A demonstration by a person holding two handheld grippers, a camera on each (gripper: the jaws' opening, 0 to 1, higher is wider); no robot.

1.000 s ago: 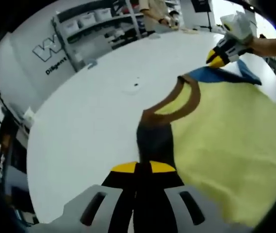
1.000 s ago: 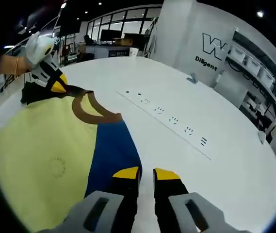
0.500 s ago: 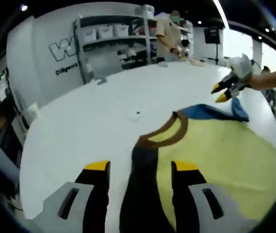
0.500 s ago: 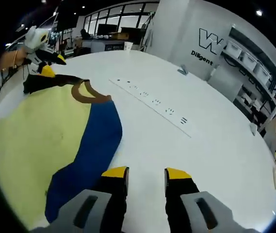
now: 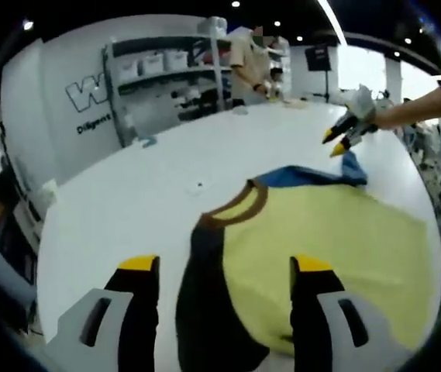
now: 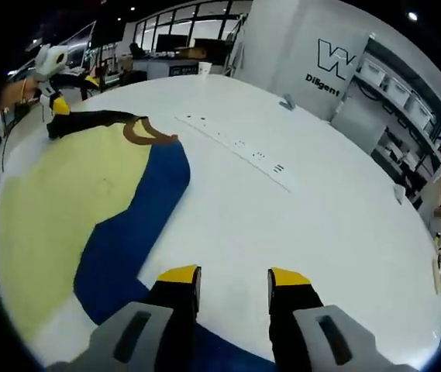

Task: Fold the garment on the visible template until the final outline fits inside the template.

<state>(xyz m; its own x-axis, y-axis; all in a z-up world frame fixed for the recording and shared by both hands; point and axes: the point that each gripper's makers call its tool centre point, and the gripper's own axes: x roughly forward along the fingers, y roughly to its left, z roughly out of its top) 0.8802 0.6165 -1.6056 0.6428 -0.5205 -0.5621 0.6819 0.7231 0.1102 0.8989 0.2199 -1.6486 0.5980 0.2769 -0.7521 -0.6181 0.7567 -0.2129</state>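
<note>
Left fingers: the left gripper (image 5: 225, 266) stands wide apart with yellow tips, holding nothing; in the right gripper view it (image 6: 53, 99) hangs far off over the garment's far end, tips spread.
Right fingers: the right gripper (image 6: 234, 274) is parted with a clear gap and grips nothing; in the left gripper view it (image 5: 336, 143) sits far ahead to the right, just past the blue sleeve, tips apart, a person's hand behind it.
Garment: the garment (image 5: 321, 256) lies flat on the counter, its yellow body spreading ahead of and between the left fingers; in the right gripper view it (image 6: 65, 209) stretches ahead to the left of the right fingers.
Dark sleeve: a dark panel (image 5: 201, 287) runs between the left fingers, nearer the left one.
Blue sleeve: a blue panel (image 6: 131, 232) curves from the collar back to just beside the right gripper's left finger.
Collar: a brown collar band (image 5: 239, 208) lies ahead of the left fingers.
Counter: the white counter (image 6: 305, 201) carries everything; a strip of small dark marks (image 6: 236, 143) lies ahead of the right fingers.
Background: shelving with bins (image 5: 166, 77) stands beyond the counter.
</note>
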